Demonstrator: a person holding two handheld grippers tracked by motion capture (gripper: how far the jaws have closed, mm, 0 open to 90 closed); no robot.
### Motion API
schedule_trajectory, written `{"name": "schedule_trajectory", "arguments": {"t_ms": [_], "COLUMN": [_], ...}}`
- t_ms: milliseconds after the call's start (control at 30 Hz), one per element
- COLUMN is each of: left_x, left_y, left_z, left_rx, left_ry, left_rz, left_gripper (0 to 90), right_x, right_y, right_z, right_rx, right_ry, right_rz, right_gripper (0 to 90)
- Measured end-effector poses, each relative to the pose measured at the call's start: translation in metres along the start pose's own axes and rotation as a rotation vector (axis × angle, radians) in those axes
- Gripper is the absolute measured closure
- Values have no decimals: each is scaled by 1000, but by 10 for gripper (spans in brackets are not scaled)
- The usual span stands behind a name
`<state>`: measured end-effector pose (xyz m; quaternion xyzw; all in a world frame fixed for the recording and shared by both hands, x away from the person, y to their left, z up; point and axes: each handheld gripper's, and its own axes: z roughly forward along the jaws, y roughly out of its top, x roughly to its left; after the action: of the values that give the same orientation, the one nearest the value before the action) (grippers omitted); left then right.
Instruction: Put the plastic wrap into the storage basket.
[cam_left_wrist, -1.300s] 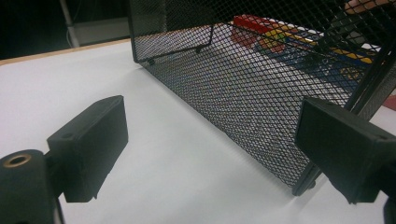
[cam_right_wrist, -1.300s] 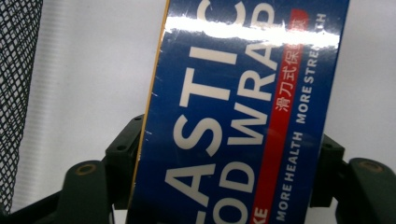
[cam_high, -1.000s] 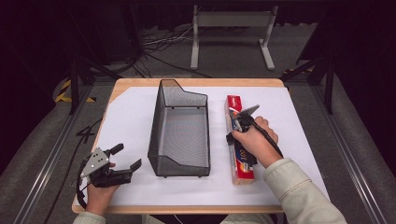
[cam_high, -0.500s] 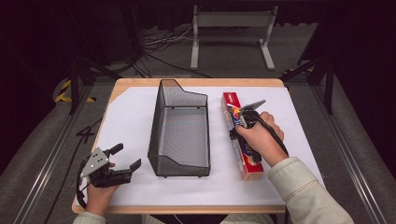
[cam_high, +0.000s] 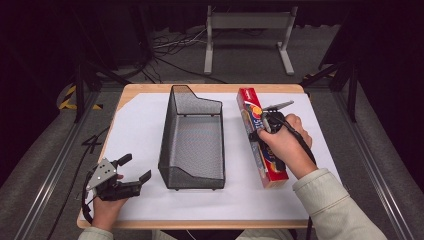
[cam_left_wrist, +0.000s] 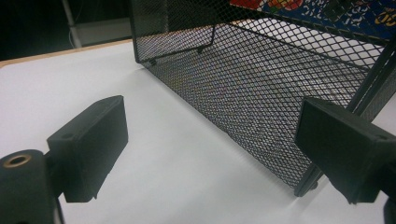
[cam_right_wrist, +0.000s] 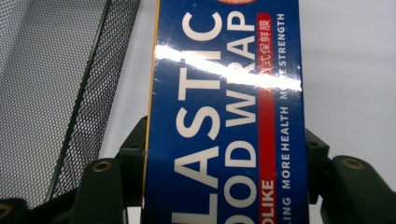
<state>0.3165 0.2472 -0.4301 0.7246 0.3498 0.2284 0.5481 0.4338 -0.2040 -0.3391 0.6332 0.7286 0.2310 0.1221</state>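
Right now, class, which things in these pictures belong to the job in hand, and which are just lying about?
In the job:
- plastic wrap box, clamped between the right gripper jaws
- black mesh basket, beside the box

Just about:
- left gripper, open and holding nothing, resting on the white table cover
- metal stand and cables on the floor behind the table

The left gripper (cam_high: 131, 168) is black, with two blocky jaws, a grey three-cornered plate on top and a dark cable in a loop behind it. A brass-coloured screw hole sits near each jaw. The right gripper (cam_high: 263, 121) is black too, with a black cable. The person wears a cream, ribbed sleeve (cam_high: 334, 204).
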Motion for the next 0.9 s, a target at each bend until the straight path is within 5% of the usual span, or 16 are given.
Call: {"name": "schedule_trajectory", "arguments": {"t_ms": [900], "left_x": [-1], "left_y": [-1], "left_z": [-3], "left_rx": [10], "left_ry": [23], "left_rz": [9], "left_gripper": [106], "right_x": [34], "right_y": [5], "right_z": [-30], "right_rx": [-63], "right_ry": [42], "right_rz": [-94], "right_gripper": [399]}}
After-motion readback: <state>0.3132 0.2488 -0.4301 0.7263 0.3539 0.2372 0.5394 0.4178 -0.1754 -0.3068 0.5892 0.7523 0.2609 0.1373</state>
